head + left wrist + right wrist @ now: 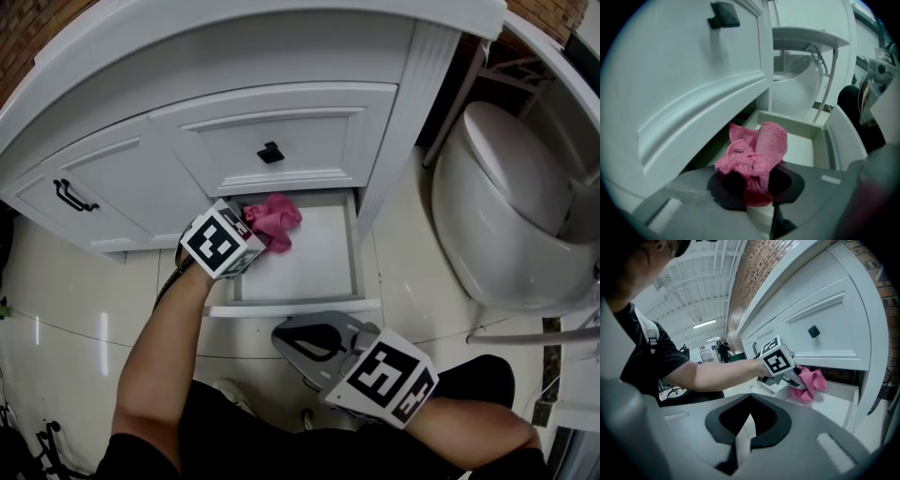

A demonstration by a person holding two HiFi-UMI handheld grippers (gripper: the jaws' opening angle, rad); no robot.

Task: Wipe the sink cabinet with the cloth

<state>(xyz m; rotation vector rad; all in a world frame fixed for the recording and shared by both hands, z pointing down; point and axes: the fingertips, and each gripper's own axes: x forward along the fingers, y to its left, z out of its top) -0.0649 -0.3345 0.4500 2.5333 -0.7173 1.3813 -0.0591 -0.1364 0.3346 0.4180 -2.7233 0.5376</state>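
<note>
The white sink cabinet (pixel 281 131) has its bottom drawer (pixel 292 306) pulled out. My left gripper (pixel 262 236) is shut on a crumpled pink cloth (pixel 276 221) and holds it at the drawer's back left corner, just under the upper drawer front. In the left gripper view the cloth (pixel 757 152) bulges out of the jaws over the white drawer floor (pixel 801 152). My right gripper (pixel 284 334) hangs in front of the drawer, above the floor, shut with nothing in it. From the right gripper view the cloth (pixel 809 383) and the left gripper's marker cube (pixel 777 360) show ahead.
A white toilet (pixel 511 206) stands close on the right, with metal rails (pixel 534 336) beside it. The upper drawer has a black knob (pixel 270 152) and the left door a black handle (pixel 73 195). Glossy floor tiles (pixel 66 319) lie below, and the person's knees are at the bottom.
</note>
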